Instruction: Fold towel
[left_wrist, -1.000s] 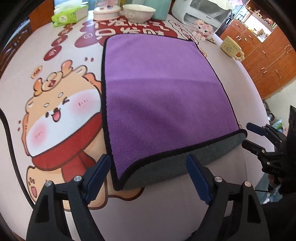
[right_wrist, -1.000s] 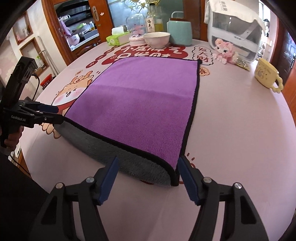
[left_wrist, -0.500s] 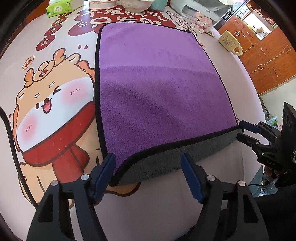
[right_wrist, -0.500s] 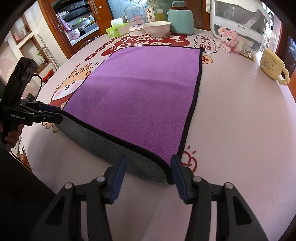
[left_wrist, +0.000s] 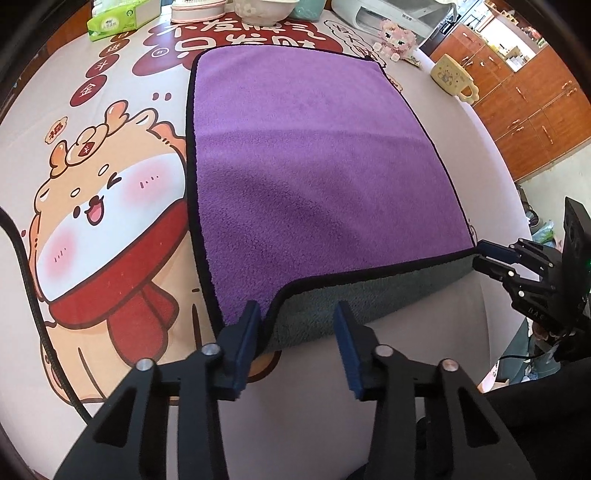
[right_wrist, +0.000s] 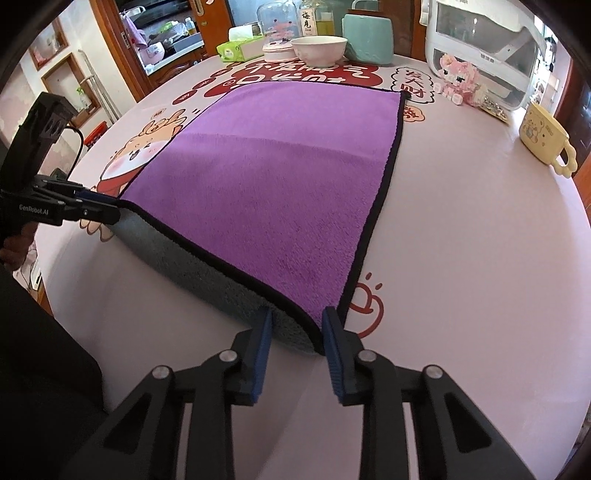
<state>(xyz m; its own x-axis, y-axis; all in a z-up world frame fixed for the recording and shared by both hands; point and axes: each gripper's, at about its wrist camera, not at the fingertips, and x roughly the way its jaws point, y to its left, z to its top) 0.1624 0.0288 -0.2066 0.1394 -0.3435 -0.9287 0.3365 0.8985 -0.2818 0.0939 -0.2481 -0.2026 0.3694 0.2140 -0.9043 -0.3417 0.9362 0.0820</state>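
Note:
A purple towel (left_wrist: 314, 177) with a black hem and grey underside lies on the printed tablecloth; it also shows in the right wrist view (right_wrist: 280, 177). Its near edge is raised off the table and shows the grey side. My left gripper (left_wrist: 297, 332) is partly open, its jaws around the towel's near left corner. My right gripper (right_wrist: 297, 332) is partly open, its jaws around the near right corner. Each gripper shows at the side of the other's view, the right one (left_wrist: 487, 256) and the left one (right_wrist: 107, 208), both at the towel's edge.
At the table's far side stand a bowl (right_wrist: 319, 50), a green tissue box (right_wrist: 236, 50), a teal container (right_wrist: 367, 38), a white appliance (right_wrist: 484, 51) and a pink toy (right_wrist: 458, 79). A yellow mug (right_wrist: 546, 138) sits at the right. A black cable (left_wrist: 29, 280) runs at the left.
Both grippers have moved forward onto the towel's near corners and their jaws have narrowed. The near edge of the towel now sits between the fingers.

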